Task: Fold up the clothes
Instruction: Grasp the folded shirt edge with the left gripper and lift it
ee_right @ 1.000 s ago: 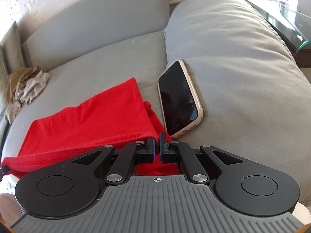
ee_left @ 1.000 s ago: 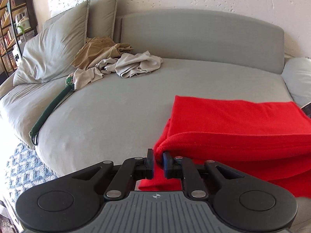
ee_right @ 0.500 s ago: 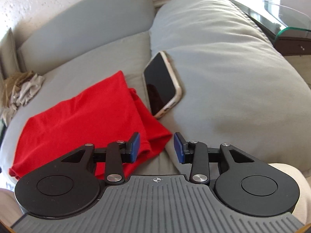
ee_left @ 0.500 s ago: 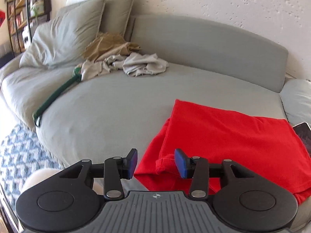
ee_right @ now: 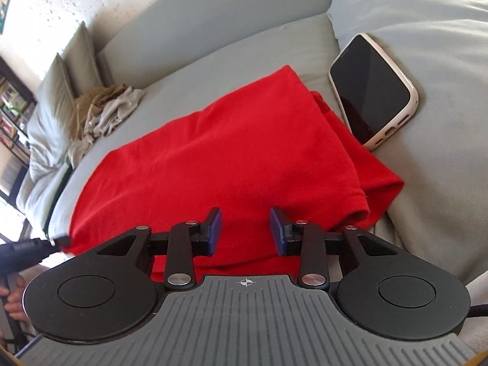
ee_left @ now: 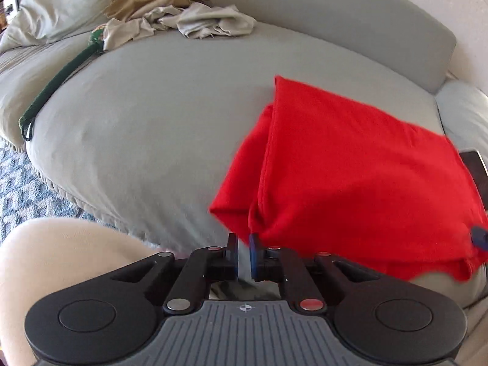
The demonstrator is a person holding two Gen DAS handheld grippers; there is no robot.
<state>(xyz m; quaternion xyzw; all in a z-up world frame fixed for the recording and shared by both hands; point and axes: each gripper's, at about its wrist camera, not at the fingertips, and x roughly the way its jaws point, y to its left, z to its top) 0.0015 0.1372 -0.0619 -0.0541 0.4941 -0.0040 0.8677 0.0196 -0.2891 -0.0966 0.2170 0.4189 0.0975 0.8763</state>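
Left gripper (ee_left: 243, 245) I see drawn nearly shut at the near left corner of the folded red garment (ee_left: 350, 164); whether it pinches any cloth, I cannot tell. Right gripper (ee_right: 245, 228) is partly open and closing, over the garment's near edge without pressing it. That garment lies on the grey sofa (ee_left: 158, 116), its right side just beside a phone (ee_right: 372, 88).
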